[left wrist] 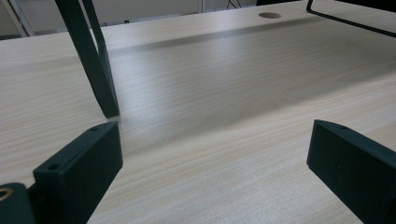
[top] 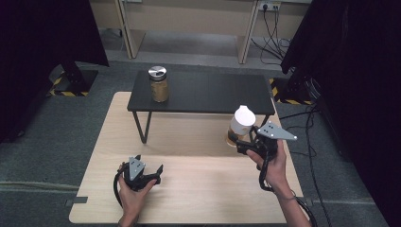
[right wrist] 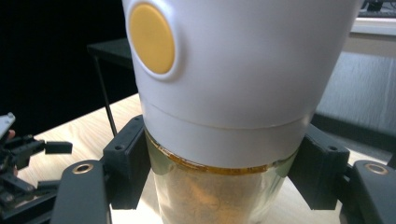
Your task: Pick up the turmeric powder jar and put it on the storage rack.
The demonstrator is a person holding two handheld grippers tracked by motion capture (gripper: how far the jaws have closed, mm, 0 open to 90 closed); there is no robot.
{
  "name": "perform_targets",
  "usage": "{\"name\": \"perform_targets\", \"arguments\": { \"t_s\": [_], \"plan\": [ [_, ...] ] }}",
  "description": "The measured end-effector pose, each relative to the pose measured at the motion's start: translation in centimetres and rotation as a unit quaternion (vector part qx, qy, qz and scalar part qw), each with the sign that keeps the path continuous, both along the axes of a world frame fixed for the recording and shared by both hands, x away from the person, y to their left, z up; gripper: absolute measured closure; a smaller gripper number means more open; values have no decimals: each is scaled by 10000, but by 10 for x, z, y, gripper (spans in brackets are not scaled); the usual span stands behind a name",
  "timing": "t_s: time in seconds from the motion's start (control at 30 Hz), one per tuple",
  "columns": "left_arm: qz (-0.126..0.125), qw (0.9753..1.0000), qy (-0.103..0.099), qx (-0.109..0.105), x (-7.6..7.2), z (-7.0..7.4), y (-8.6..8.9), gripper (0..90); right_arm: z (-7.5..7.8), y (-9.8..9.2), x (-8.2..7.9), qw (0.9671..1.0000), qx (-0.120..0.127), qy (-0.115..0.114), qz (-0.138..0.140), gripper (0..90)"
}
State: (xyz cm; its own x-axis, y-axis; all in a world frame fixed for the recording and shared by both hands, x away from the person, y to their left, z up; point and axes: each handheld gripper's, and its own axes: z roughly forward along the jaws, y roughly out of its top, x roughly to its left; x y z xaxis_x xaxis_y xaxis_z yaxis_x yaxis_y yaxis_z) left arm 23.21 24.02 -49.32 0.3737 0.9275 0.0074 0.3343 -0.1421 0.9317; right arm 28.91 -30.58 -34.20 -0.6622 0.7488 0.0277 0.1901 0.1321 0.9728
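At about seven o'clock on the table (top: 198,189), the left gripper (top: 147,171) rests with its jaws wide apart on nothing. Over at four o'clock, the right gripper (top: 242,143) has its jaws clamped around the white-capped jar (top: 241,124), low on its glass body, and the jar stands upright just in front of the black shelf (top: 208,92).

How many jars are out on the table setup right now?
2. The white-capped jar sits between the right gripper jaws on the wooden table; the silver-lidded jar stands on the black shelf.
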Motion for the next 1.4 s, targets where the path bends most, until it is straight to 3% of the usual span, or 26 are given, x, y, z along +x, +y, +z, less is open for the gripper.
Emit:
{"name": "perform_targets", "arguments": {
  "t_s": [0.23,0.4,0.43,0.53,0.57,0.6,0.7,0.87,1.0,1.27,1.4],
  "plan": [
    [-4,10000,6,-17,0,0,0,26,29,3,8,9998,-8,-191,-38,306],
    [-5,10000,12,-36,0,0,1,26,51,8,23,9995,-40,-288,-100,306],
    [-13,10000,4,-27,0,0,1,26,58,10,33,9996,-1,-244,-137,306],
    [-13,10000,3,-24,0,0,1,26,66,16,43,9994,-72,-248,-238,306],
    [-16,10000,5,-22,0,0,1,26,74,21,55,9992,-131,-214,-317,306],
    [-16,10000,5,-22,0,0,1,26,74,21,55,9992,-131,-214,-317,306],
    [-16,10000,2,-12,0,0,1,26,84,31,79,9987,-194,-93,-465,306],
    [-18,10000,-17,4,0,0,0,26,86,47,114,9970,-256,223,-698,306],
    [-28,10000,-18,27,0,0,0,26,81,59,129,9954,-342,360,-824,306],
    [-27,10000,2,-27,0,0,1,26,71,73,140,9924,-541,429,-1023,306],
    [-30,10000,3,7,0,0,1,26,69,71,139,9926,-510,404,-1025,305]
  ]
}}
